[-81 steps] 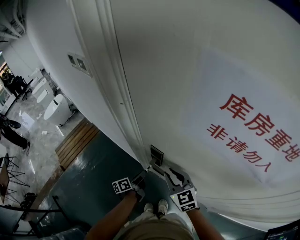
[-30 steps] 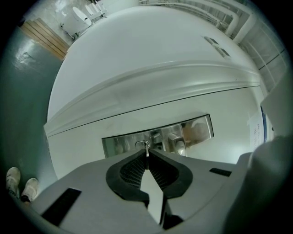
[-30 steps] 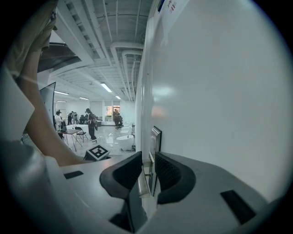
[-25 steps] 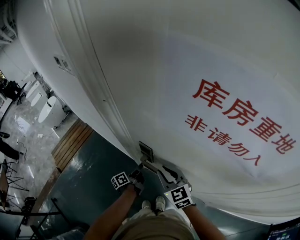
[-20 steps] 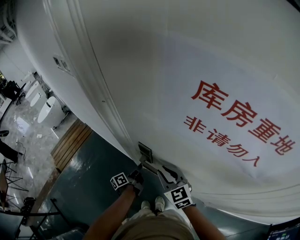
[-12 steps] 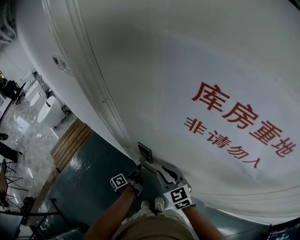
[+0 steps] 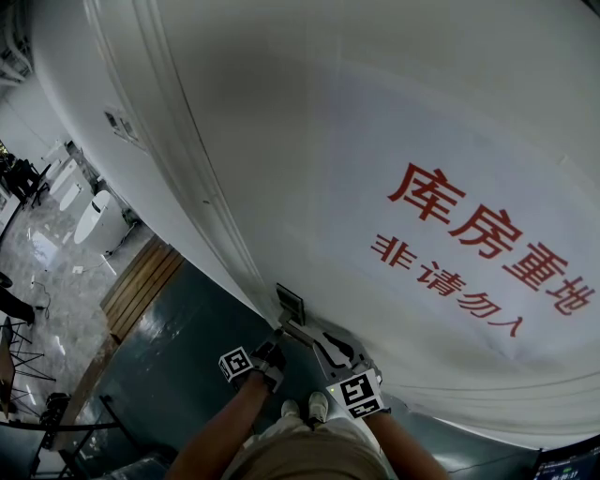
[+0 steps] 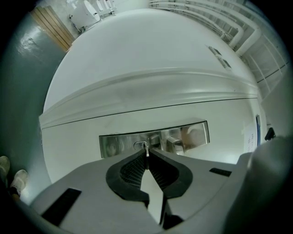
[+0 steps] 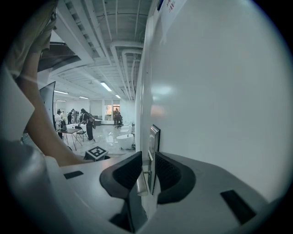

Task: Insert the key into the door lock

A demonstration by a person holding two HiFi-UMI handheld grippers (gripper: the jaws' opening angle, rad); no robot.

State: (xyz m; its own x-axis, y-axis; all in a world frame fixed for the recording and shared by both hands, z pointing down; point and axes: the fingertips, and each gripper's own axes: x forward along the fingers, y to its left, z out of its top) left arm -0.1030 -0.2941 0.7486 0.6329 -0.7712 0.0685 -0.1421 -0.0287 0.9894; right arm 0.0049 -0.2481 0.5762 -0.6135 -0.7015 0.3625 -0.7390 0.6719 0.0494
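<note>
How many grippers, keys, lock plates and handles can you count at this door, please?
Grippers, left gripper and right gripper: 2
key: 1
lock plate: 1
handle: 1
Total: 5

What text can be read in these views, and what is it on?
"库房重地": large red characters on the white sheet stuck to the door.
"非请勿入": smaller red line below it, on the same sheet.
Red print at the top of the right gripper view: too small to read.
</note>
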